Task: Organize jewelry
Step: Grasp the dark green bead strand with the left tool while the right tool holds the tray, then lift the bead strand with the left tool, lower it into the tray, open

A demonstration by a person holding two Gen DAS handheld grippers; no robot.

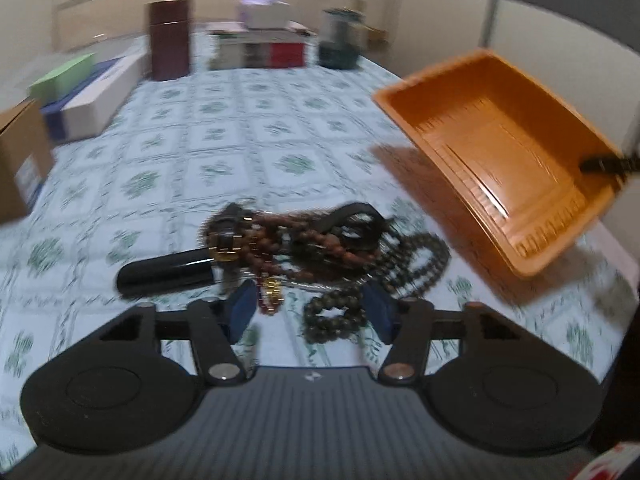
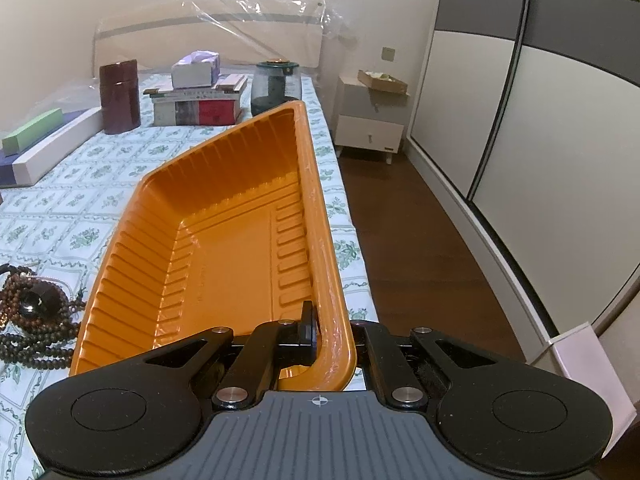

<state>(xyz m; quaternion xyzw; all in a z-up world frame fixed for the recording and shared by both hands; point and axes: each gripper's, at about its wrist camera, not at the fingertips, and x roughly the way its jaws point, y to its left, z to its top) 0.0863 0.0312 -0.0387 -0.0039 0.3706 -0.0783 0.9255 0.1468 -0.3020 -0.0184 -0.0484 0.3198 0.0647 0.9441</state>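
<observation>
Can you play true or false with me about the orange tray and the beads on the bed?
1. The right gripper pinches the rim of the orange tray. True.
2. The tray is full of necklaces. False: nothing lies in it.
3. The bead necklaces lie in a heap on the flowered bedsheet. True.
4. The left gripper is lifting a necklace high in the air. False: its jaws stand apart around some dark beads lying on the sheet.
5. A dark red box stands at the far end of the bed. True.
</observation>
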